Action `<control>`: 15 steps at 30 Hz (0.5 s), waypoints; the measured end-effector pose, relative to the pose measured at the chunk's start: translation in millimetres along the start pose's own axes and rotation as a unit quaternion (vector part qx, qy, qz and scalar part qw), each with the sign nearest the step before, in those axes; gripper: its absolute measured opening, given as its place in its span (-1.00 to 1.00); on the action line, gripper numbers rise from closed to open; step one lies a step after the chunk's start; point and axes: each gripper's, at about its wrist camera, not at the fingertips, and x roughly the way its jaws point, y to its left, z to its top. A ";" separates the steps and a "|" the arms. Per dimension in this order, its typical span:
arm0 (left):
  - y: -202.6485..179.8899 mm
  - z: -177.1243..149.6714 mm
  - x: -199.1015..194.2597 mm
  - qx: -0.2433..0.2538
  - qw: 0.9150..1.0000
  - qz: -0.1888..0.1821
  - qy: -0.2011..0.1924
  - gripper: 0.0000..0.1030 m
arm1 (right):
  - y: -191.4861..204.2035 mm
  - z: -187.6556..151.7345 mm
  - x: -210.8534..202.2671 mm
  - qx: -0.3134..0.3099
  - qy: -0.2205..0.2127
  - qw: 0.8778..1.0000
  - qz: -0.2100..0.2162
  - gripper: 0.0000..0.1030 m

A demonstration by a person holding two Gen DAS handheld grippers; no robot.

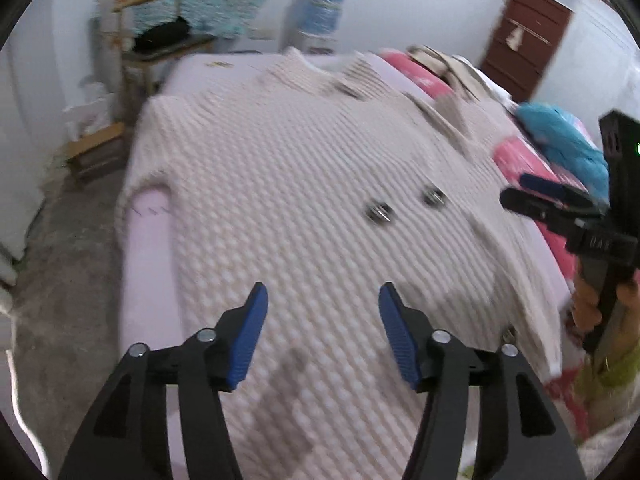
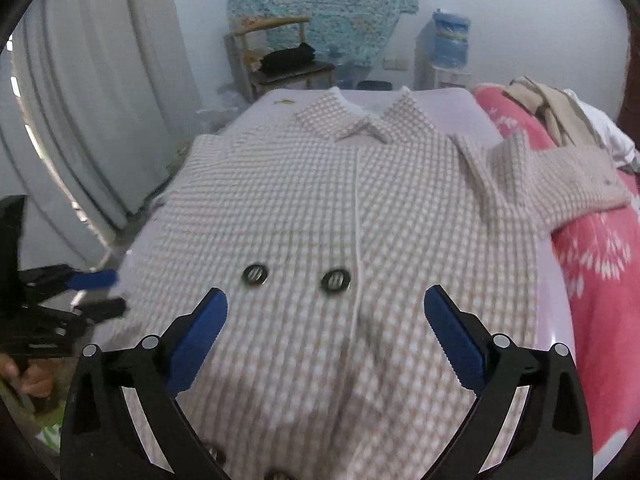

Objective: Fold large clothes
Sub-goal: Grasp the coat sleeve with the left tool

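Checked coat lying face up on the bed, both grippers hanging open over its lower half.

The coat (image 2: pixel 320 208) is spreading across the bed (image 2: pixel 440 98), filling the frame's middle, collar at top centre, one sleeve (image 2: pixel 560 176) folding across toward the pink blanket (image 2: pixel 600 280) at right. It is looking thick, soft and fairly heavy, likely sagging when lifted; hem corners or shoulder seams are seeming the best holds. The left gripper (image 1: pixel 322 300) is standing partly open and the right gripper (image 2: pixel 326 308) wide open, both holding nothing. The hem is being cut off at the bottom, the other sleeve is hanging out of sight, and motion blur is smearing the left view.
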 end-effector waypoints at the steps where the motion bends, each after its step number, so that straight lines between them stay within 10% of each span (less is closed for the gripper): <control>1: 11.3 8.7 1.1 -0.012 1.000 0.015 -0.008 0.16 | 3.1 2.9 4.3 -0.001 0.000 1.000 -0.010 0.84; 7: 91.1 40.8 -1.2 -0.130 0.988 0.061 -0.062 0.25 | 11.3 20.0 47.7 -0.024 0.001 0.999 -0.038 0.84; 15: 207.8 43.0 36.2 -0.351 0.934 -0.010 -0.058 0.40 | 31.4 25.7 101.3 -0.047 0.039 0.998 0.001 0.84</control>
